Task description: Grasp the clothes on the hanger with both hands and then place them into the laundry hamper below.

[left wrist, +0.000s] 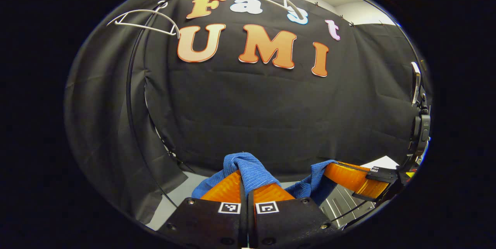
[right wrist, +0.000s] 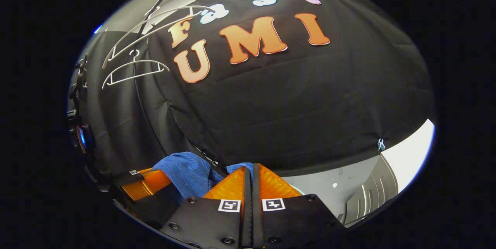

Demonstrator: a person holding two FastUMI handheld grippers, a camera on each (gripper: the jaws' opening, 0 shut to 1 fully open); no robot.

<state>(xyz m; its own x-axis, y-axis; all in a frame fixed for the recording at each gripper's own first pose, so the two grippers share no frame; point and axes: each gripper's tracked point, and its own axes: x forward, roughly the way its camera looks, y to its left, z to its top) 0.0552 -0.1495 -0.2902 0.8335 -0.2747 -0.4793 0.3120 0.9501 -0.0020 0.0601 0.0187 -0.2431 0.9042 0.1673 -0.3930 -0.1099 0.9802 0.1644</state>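
Left gripper view: two bare white plastic hangers hang high at upper left on a thin dark curved rail, well above and apart from the cloth. Left tool at bottom centre, fingers together and clamped on a fold of the blue ribbed knit garment; the fabric humps up over the fingertips and spills down both sides. From there the garment runs right to the right tool, which sits near lower right with the cloth draped over its fingers. Pale floor below.

Right gripper view: same white hangers at upper left, empty, far above the tools. Left tool at lower left, blue garment bunched just beside it and on top of its finger. Garment stretches right to the right tool at bottom centre; fingers pressed together, a strip of blue cloth caught at the tips. Grey slatted panel at lower right, can't tell if it is the hamper
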